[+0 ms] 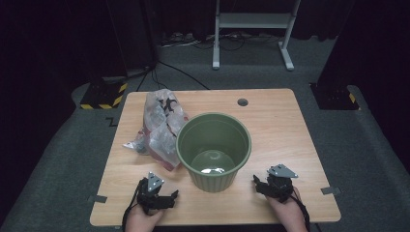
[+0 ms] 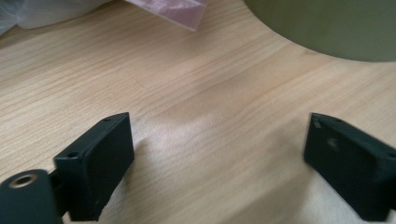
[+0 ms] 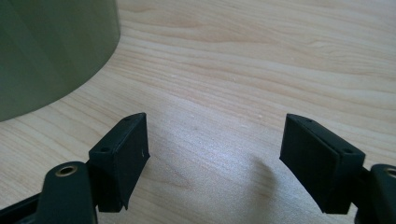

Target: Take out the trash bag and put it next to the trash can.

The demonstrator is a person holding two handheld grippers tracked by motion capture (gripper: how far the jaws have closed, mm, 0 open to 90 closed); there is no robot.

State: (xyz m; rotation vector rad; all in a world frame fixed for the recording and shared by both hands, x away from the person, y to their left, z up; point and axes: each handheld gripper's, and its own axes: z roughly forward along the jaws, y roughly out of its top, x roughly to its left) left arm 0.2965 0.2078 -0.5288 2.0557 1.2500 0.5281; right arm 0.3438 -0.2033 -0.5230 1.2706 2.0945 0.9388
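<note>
1. Two hands enter at the bottom edge of the high view, each holding a gripper low over the table (image 1: pixel 290 125): the left gripper (image 1: pixel 167 197) at lower left, the right gripper (image 1: pixel 261 183) at lower right.
2. Between them, at the centre of the frame, stands a green bin (image 1: pixel 213 150), upright and open at the top, with a pale, shiny patch on its bottom that cannot be made out.
3. Left of the bin, touching or nearly touching its wall, lies a crumpled clear plastic bag (image 1: pixel 159 128) with red and dark print, reaching toward the upper left of the tabletop.
4. Both grippers are released. In the left gripper view the black jaws stand wide apart over bare wood, nothing between them; the bin's wall (image 2: pixel 327 28) curves across the upper right, and a corner of the bag (image 2: pixel 173 9) shows at the top.
5. In the right gripper view the jaws also gape over bare wood, with the bin's ribbed wall (image 3: pixel 51 51) at upper left.
6. Flanking the bin from either side, with neither gripper touching it, the pair looks poised for a two-handed job, likely fitting the bag to the bin; the left gripper sits nearer the bag.
</note>
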